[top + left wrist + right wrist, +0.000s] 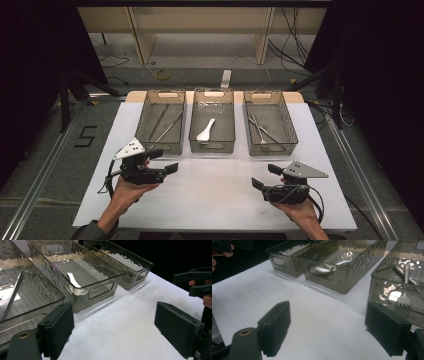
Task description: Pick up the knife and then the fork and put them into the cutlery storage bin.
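Right now both tools idle over the worktop: left tool and right tool jaws wide, nothing held. Nearest work: spoon in the middle bin, ahead between them. Next, I judge: reach over the rim, drop in.

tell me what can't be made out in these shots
- Left bin, high view: two thin rods, too small to tell what they are.
- Right bin, right gripper view: utensil heads blurred behind the rippled wall.
- White spoon, left gripper view: bowl hidden by the middle bin's wall.
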